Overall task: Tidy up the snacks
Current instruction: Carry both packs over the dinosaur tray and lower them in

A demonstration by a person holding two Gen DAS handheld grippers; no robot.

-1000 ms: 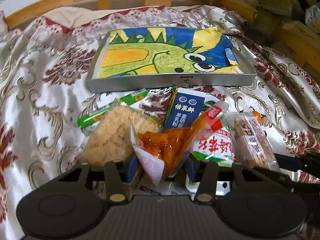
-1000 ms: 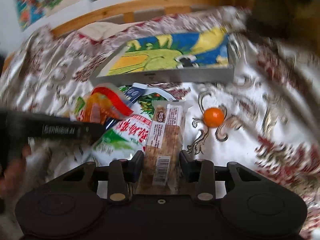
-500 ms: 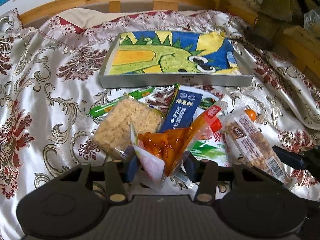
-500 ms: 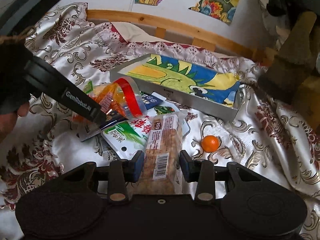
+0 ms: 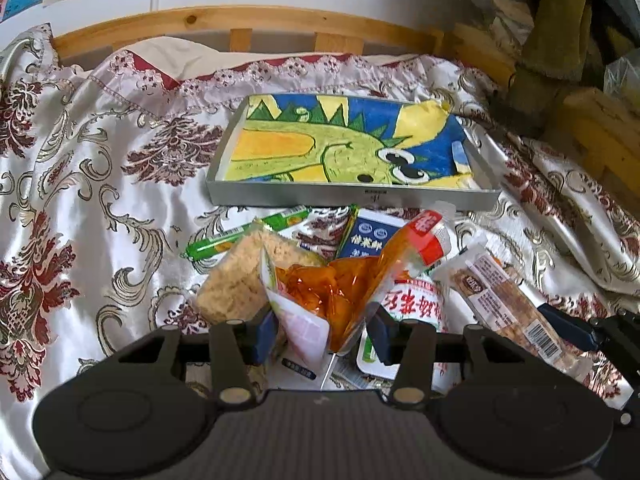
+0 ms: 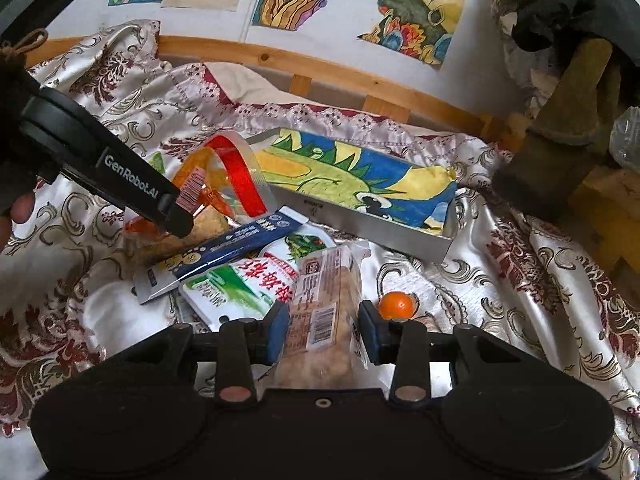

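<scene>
My left gripper [image 5: 323, 336] is shut on a clear orange snack packet [image 5: 344, 284] with a red top, held just above the pile. In the right wrist view that same orange packet [image 6: 236, 176] sticks up past a left finger [image 6: 172, 210]. My right gripper [image 6: 323, 332] is shut on a long biscuit bar packet [image 6: 324, 300], also seen as the biscuit bar [image 5: 496, 296] at the right of the left wrist view. Behind the pile lies a grey tray [image 5: 352, 198] lined with a dragon drawing, with no snacks in it.
On the patterned satin bedspread lie a puffed rice block [image 5: 236, 280], a green sausage stick [image 5: 240, 236], a blue sachet [image 6: 236, 244], a white-and-green packet [image 6: 236, 288] and a small orange fruit [image 6: 396, 306]. A wooden bed rail [image 5: 240, 20] runs behind.
Both grippers rose a little with their packets. The right one rolled, and its view went from blurred to sharp. The left gripper now stands higher over the pile.
</scene>
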